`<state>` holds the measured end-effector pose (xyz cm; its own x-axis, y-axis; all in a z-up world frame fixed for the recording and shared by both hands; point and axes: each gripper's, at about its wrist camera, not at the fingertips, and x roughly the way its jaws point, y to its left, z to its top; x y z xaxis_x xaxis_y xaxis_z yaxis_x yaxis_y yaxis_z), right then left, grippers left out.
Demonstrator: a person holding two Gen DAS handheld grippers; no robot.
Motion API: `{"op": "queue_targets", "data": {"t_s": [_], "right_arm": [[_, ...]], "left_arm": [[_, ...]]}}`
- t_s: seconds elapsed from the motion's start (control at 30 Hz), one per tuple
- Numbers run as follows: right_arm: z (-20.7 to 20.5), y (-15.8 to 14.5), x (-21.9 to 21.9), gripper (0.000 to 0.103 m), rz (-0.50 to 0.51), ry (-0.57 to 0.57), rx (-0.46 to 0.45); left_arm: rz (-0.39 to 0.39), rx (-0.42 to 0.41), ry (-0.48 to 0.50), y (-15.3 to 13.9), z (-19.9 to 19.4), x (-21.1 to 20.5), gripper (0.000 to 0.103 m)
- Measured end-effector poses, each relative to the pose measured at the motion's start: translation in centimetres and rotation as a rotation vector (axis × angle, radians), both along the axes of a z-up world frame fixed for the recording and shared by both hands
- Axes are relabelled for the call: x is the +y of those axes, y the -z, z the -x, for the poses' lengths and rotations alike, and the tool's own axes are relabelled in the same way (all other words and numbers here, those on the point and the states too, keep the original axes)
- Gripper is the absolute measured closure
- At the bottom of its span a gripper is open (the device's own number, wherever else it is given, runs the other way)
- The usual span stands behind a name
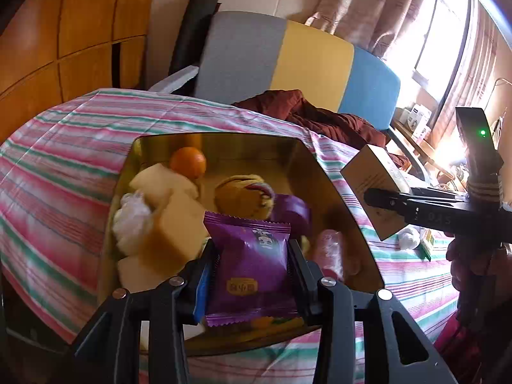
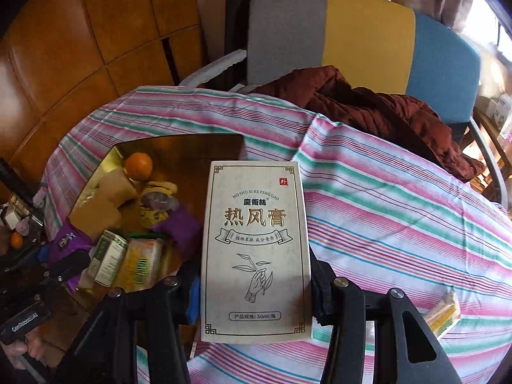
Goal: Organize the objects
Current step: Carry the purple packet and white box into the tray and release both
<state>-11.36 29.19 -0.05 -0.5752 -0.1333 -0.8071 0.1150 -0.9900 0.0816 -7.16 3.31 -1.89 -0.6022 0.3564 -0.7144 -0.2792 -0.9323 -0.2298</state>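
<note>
My left gripper (image 1: 252,248) is shut on a purple snack packet (image 1: 249,268), held over the near end of a gold tin tray (image 1: 224,137). In the tray lie an orange (image 1: 188,162), pale cake pieces (image 1: 172,233), a round brown pastry (image 1: 236,198) and other wrapped snacks. My right gripper (image 2: 256,272) is shut on a tall white box with Chinese print (image 2: 256,217), held just right of the tray (image 2: 179,147). The left wrist view shows that box (image 1: 368,179) from the side at right. In the right wrist view the purple packet (image 2: 68,240) sits at lower left.
A striped pink, green and white cloth (image 2: 384,208) covers the round table. A small yellow packet (image 2: 444,313) and a white wrapped item (image 1: 408,238) lie on it at right. Behind stands a grey, yellow and blue chair (image 1: 288,60) with a dark red jacket (image 2: 368,105).
</note>
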Motion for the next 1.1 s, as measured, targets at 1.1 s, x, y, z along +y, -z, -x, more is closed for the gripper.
{"op": "queue_targets", "data": {"t_s": [1.1], "right_arm": [[1.7,2.3,-4.8,0.019,-0.012,0.090,0.004]], "left_arm": [[-0.022,-0.027,-0.026,1.1,1.2,-1.2,0.061]]}}
